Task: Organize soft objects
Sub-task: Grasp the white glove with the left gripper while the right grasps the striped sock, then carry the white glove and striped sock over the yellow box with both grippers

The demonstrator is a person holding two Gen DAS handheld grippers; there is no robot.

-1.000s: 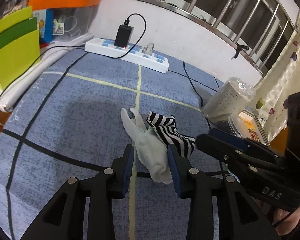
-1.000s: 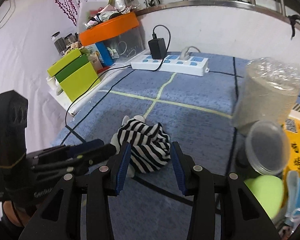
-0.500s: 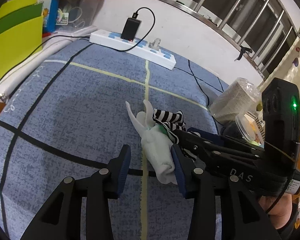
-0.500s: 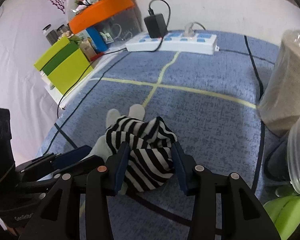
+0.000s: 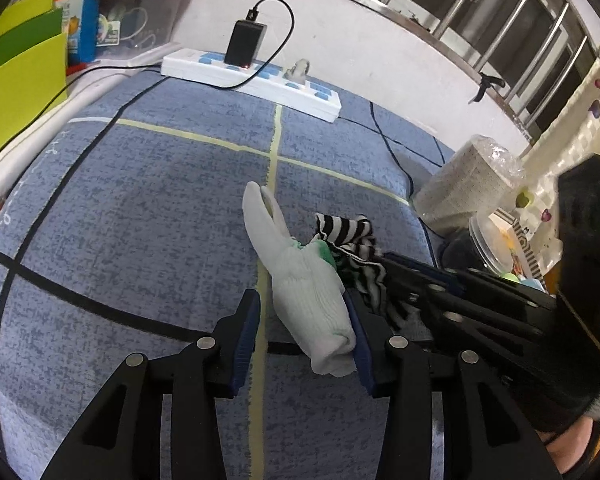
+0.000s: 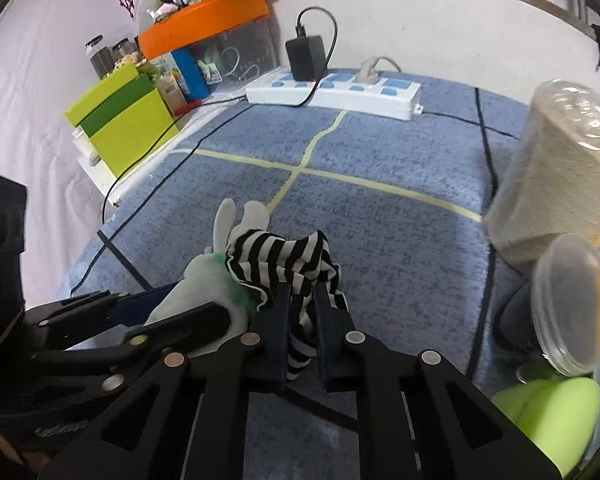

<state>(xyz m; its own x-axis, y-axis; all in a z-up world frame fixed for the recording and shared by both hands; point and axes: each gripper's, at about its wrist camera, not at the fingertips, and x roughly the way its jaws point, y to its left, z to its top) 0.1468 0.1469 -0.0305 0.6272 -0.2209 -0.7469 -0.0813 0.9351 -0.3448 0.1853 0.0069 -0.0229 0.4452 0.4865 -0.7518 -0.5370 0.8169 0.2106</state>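
A white sock [image 5: 308,300] with a green patch lies on the blue mat [image 5: 140,220], toes pointing away. My left gripper [image 5: 300,298] stands open astride its near end; the right pad touches the sock's side and the left pad stands clear. A black-and-white striped sock [image 6: 284,256] is bunched against the white sock [image 6: 204,280]. The jaws of my right gripper [image 6: 302,296] are closing, and a fold of the striped sock is pinched between the pads. The right gripper [image 5: 420,280] reaches in from the right of the left wrist view, and the left gripper [image 6: 196,300] shows at lower left.
A white power strip [image 5: 252,76] with a black charger lies at the back by the wall. Green boxes [image 6: 124,128] and an orange-lidded bin [image 6: 212,12] stand at the left. A plastic-wrapped paper roll [image 6: 556,176], a clear lidded tub [image 6: 568,300] and green sponges [image 6: 552,412] crowd the right.
My right gripper's jaws have closed from wide apart onto the striped sock. The left jaws have widened a little around the white sock. Neither hand has shifted much.
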